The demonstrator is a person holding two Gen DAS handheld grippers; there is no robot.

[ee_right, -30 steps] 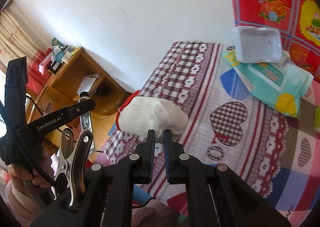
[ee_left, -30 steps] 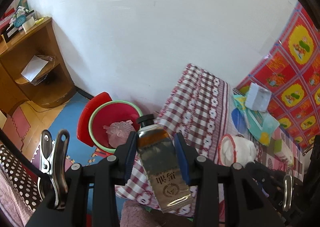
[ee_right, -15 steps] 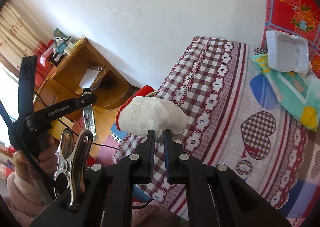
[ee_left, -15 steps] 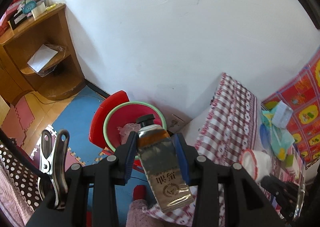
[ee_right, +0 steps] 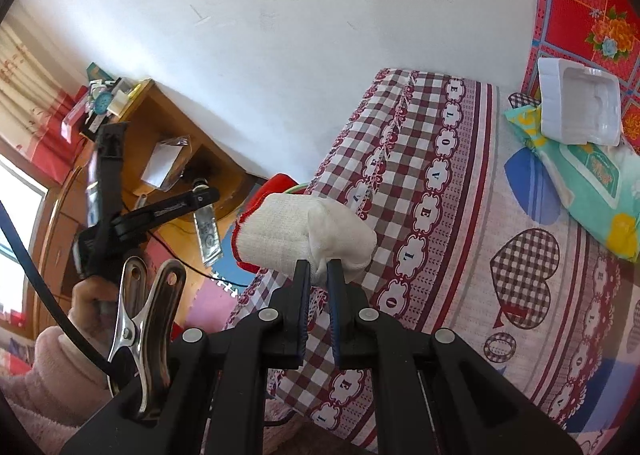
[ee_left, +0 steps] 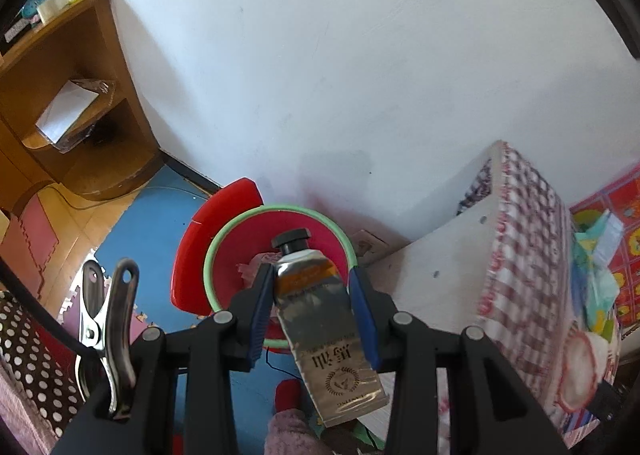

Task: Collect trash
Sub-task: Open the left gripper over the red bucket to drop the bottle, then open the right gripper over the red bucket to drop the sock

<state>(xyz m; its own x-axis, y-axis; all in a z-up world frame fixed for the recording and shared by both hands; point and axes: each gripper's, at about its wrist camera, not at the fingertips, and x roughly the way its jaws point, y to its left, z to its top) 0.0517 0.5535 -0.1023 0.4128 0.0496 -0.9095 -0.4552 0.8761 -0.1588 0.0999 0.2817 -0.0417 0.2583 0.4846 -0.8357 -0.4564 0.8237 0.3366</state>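
Your left claw (ee_left: 314, 301) is clamped on the tube (ee_left: 324, 329), cap toward 12 o'clock over the red bin (ee_left: 244, 251), ready for dropping; your right claw (ee_right: 318, 279) pinches the white glove (ee_right: 306, 235).

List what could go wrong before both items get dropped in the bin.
The tube sits tilted in the left gripper, so it might slip early and miss the red bin. The right gripper pinches only a fold of the white glove, still above the checked cloth; it could pull free there.
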